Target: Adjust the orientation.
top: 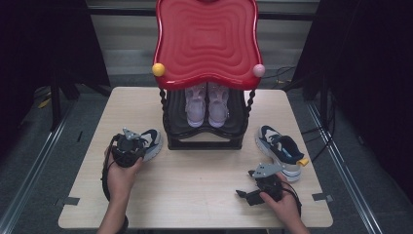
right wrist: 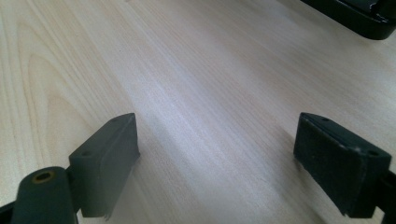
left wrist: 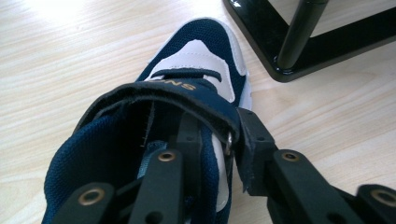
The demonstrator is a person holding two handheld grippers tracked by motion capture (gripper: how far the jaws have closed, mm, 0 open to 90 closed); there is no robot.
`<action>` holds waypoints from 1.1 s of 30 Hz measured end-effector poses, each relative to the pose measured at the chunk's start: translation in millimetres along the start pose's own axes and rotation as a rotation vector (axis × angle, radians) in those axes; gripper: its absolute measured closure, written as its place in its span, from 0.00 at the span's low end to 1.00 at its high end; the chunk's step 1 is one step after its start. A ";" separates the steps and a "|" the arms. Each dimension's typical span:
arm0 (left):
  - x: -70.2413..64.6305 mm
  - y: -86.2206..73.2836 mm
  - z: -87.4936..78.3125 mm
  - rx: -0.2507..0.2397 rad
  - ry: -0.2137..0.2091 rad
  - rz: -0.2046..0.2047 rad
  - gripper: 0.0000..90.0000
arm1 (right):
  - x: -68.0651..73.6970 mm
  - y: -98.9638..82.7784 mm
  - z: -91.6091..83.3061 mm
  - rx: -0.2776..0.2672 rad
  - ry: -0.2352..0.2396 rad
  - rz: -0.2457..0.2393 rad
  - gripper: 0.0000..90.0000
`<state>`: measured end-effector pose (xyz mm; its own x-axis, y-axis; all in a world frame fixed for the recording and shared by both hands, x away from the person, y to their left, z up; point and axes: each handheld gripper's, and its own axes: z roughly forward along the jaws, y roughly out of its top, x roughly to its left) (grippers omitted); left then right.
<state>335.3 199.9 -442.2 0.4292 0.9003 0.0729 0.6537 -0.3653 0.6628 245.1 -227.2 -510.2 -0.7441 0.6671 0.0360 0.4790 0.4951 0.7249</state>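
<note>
A navy and white shoe (top: 152,140) (left wrist: 201,51) lies on the wooden table (top: 195,190), left of the rack. My left gripper (top: 140,145) (left wrist: 219,135) is shut on its side wall by the strap, one jaw inside the opening and one outside. The matching shoe (top: 280,146) lies to the right of the rack. Near the table's front right, my right gripper (top: 245,184) (right wrist: 215,135) stands open over bare wood, pointing left, with nothing between its pads.
A rack with a red wavy top (top: 207,41) and a black lower shelf (top: 204,141) stands at the back middle; a lilac pair of shoes (top: 207,105) rests on the shelf. Its black base (left wrist: 280,56) (right wrist: 355,16) lies close to the held shoe.
</note>
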 end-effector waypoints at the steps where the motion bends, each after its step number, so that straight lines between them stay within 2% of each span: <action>1: -0.1 0.0 -0.3 -0.002 -0.001 -0.003 0.78 | 0.2 0.1 0.0 -0.001 -0.001 0.002 0.15; 3: -0.2 0.3 -1.4 -0.018 -0.020 -0.017 0.72 | 0.2 0.1 0.0 -0.001 -0.001 0.002 0.15; 6: -1.3 1.7 -5.8 -0.026 -0.030 -0.011 0.55 | 0.1 0.0 -0.1 0.001 0.000 0.000 0.15; 8: -1.1 1.0 -8.4 -0.027 -0.038 -0.004 0.47 | 0.0 0.0 0.0 0.000 -0.001 -0.001 0.15; 10: -0.2 -1.1 -11.0 -0.027 -0.042 0.009 0.45 | -0.2 0.0 0.1 -0.002 -0.002 -0.004 0.15; 12: 1.9 -7.0 -16.7 -0.040 -0.067 0.003 0.40 | 0.0 0.0 0.0 0.000 -0.001 -0.001 0.15; 13: 1.9 -8.9 -18.9 -0.032 -0.064 0.018 0.39 | -0.1 0.1 0.0 -0.001 -0.002 -0.003 0.15; 16: 4.0 -14.7 -25.4 -0.023 -0.040 0.055 0.38 | 0.0 0.0 0.0 -0.001 -0.002 -0.002 0.15; 18: 6.2 -18.2 -27.8 -0.030 -0.043 0.051 0.38 | -0.1 0.1 0.0 -0.001 -0.001 -0.003 0.15; 21: 9.5 -24.9 -30.8 -0.019 -0.046 0.071 0.39 | 0.0 0.1 0.1 -0.003 -0.002 -0.002 0.15; 25: 8.7 -25.9 -33.8 -0.021 -0.088 0.067 0.39 | 0.2 0.1 0.0 -0.001 -0.001 0.000 0.15; 27: 6.5 -25.6 -35.2 -0.020 -0.126 0.056 0.43 | 0.1 0.1 0.0 -0.002 -0.001 -0.001 0.15; 28: 4.8 -25.2 -35.0 -0.016 -0.119 0.061 0.47 | 0.1 0.1 0.0 -0.002 -0.002 -0.001 0.15; 29: 2.2 -25.2 -34.8 -0.008 -0.098 0.070 0.46 | 0.0 0.1 0.1 -0.003 -0.002 -0.002 0.15; 30: 2.1 -25.0 -34.7 -0.006 -0.095 0.084 0.47 | 0.1 0.1 0.0 -0.002 -0.002 -0.001 0.15; 33: 2.2 -24.0 -32.4 0.008 -0.078 0.081 0.53 | 0.1 0.1 0.0 -0.002 -0.001 0.000 0.15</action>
<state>300.3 218.3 -433.8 0.5281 0.8466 0.0672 0.6196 -0.4382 0.6512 245.1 -227.1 -510.1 -0.7435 0.6678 0.0353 0.4782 0.4941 0.7261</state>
